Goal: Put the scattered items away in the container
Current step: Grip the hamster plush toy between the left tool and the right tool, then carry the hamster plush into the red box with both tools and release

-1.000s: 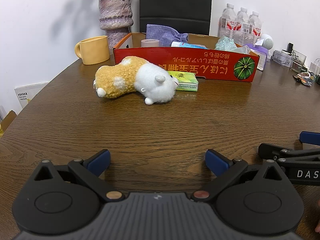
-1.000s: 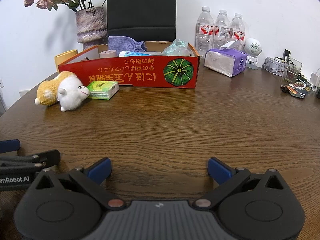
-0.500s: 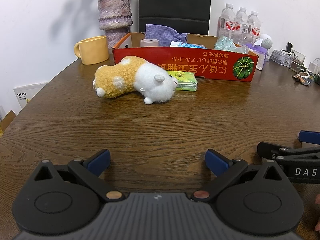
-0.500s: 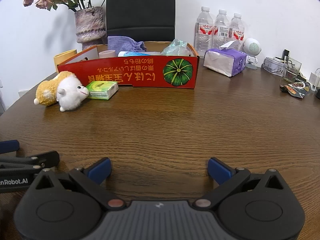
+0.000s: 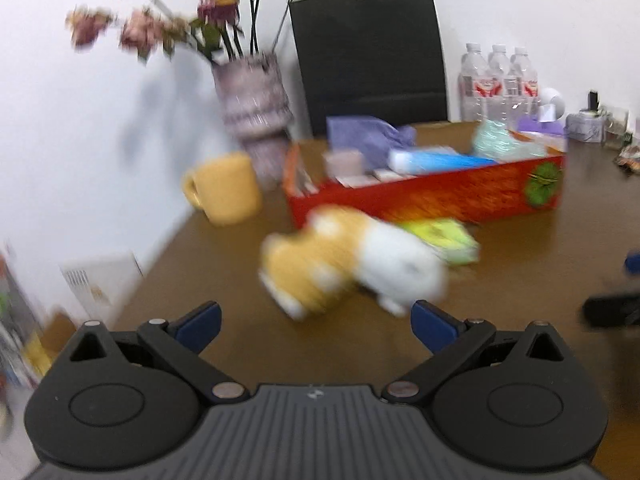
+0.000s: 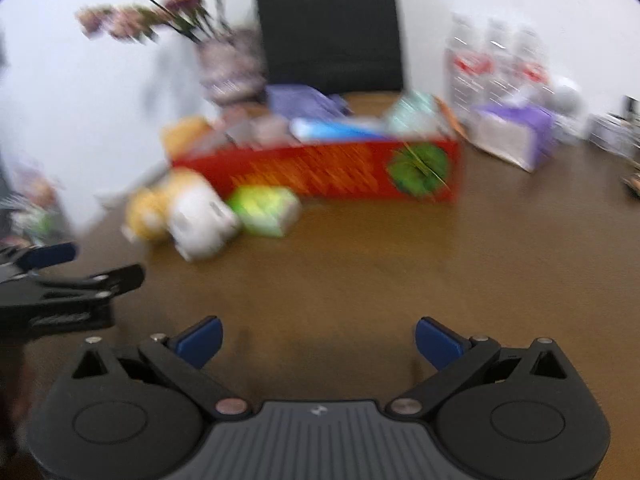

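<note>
- Both views motion-blurred; fine detail lost.
- Far left, left wrist view: yellow mug (image 5: pixel 224 189) on the wooden table (image 5: pixel 520 280), near the table's edge, handle to the left.
- Just right of the mug: patterned vase (image 5: pixel 256 112) with pink flowers, standing behind the left end of the red box.
- Left gripper (image 5: pixel 316 318): jaws spread wide, blue fingertips well apart, nothing between them. It hangs above the table, close in front of the plush toy.
- Plush toy (image 5: pixel 352 272), orange-and-white, lies on its side on the table outside the box, just ahead of the left gripper's fingertips.
- Green packet (image 5: pixel 444 236) lies flat on the table, touching or just behind the toy's white end, in front of the box's long red wall.
- Red cardboard box (image 5: pixel 440 196): open top, green pumpkin print at its right end. Inside: a purple cloth, a tape roll, a blue-and-white tube, a crumpled clear bag.
- Behind the box: black paper bag (image 5: pixel 368 52); three water bottles (image 5: pixel 498 80) to its right.
- Right gripper (image 6: pixel 318 342): jaws wide open, empty, above bare table, well short of the box.
- Right wrist view, right of the box: purple tissue pack (image 6: pixel 516 132) on the table.
</note>
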`<state>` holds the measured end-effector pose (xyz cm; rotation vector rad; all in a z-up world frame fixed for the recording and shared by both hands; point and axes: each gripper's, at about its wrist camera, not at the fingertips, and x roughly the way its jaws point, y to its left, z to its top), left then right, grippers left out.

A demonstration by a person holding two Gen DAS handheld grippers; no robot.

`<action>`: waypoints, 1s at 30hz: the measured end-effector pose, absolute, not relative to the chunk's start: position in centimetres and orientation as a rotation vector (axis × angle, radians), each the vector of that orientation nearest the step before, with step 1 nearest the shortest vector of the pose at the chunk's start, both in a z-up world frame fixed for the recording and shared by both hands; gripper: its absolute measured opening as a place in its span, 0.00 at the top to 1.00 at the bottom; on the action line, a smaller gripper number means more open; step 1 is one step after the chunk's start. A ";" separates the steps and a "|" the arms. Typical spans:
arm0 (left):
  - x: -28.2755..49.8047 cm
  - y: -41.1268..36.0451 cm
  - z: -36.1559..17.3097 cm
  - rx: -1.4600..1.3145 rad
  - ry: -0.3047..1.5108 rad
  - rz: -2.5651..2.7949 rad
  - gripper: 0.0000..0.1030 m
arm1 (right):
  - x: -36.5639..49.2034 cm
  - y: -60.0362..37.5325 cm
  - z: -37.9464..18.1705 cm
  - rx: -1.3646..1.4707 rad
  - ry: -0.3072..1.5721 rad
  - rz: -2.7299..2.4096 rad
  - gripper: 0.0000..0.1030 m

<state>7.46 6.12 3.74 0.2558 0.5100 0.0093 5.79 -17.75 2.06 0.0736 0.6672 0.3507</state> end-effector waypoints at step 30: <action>11.9 1.1 9.6 0.512 0.415 -0.617 0.51 | 8.1 -16.2 6.9 -0.269 0.411 0.598 0.50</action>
